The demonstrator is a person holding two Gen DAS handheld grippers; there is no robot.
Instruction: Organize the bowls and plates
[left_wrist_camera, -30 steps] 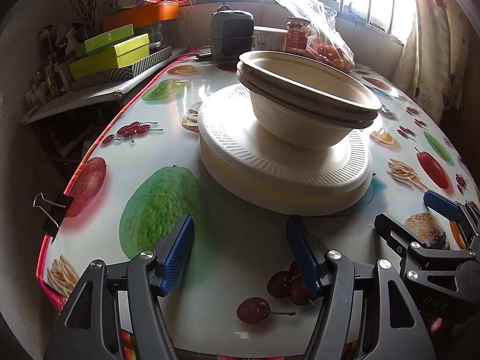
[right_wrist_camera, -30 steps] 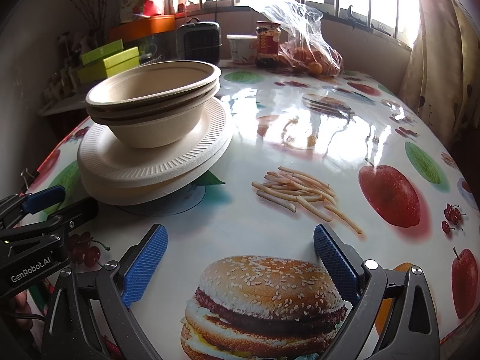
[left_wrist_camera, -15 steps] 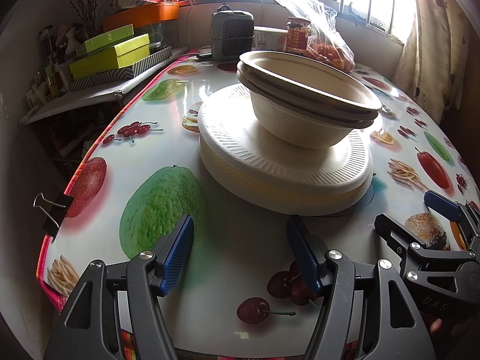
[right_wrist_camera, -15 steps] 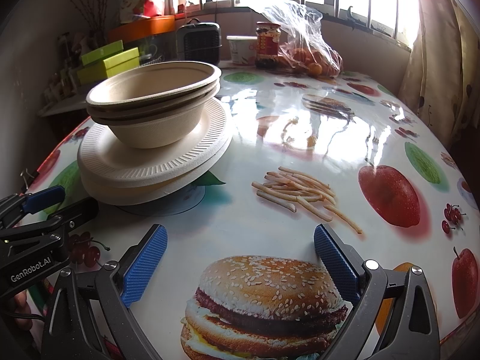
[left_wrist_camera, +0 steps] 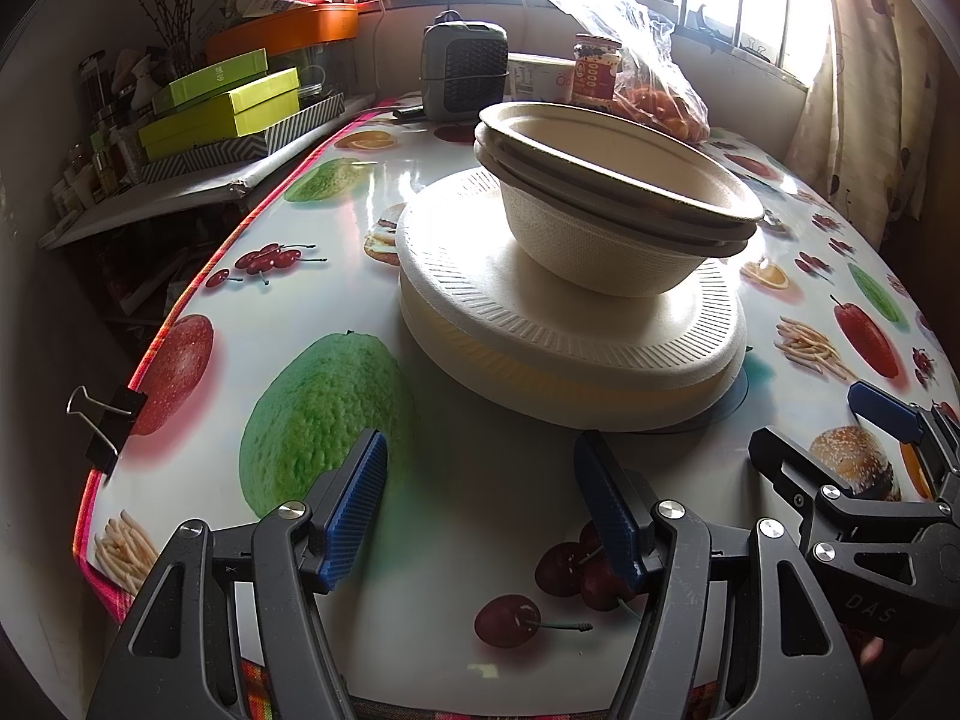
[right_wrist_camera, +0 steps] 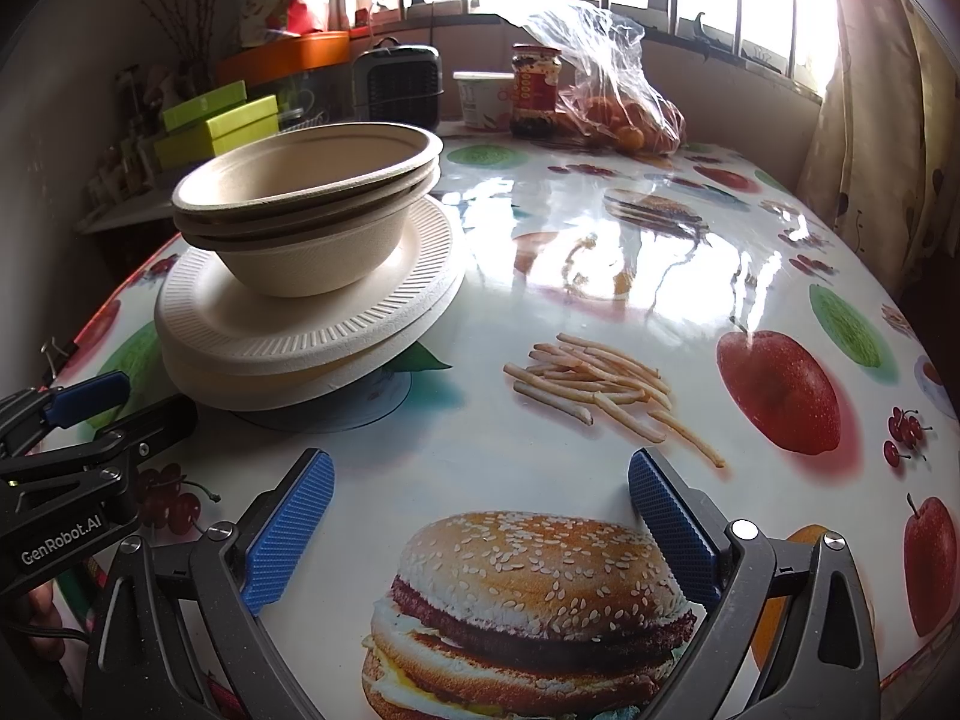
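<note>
we judge the nested bowls (left_wrist_camera: 612, 204) light, stiff and easily tipped, so we would pinch the top rim. they are beige pulp, sitting on stacked white ribbed plates (left_wrist_camera: 540, 330) mid-bench (left_wrist_camera: 480, 480). our left gripper (left_wrist_camera: 480, 504) and right gripper (right_wrist_camera: 480, 516) both hang released, fingers (left_wrist_camera: 354, 510) empty, near the stack.

On the desk (right_wrist_camera: 600, 438) stands one stack. It has three bowls (right_wrist_camera: 312, 222), nested one in the other, on top of at least two plates (right_wrist_camera: 300, 336); the exact number of plates cannot be told. At the far edge there are one jar (right_wrist_camera: 536, 90), one white tub (right_wrist_camera: 483, 97), one plastic bag of fruit (right_wrist_camera: 618, 102) and one small heater (left_wrist_camera: 465, 69). Two green boxes (left_wrist_camera: 222, 99) lie on the side shelf.
</note>
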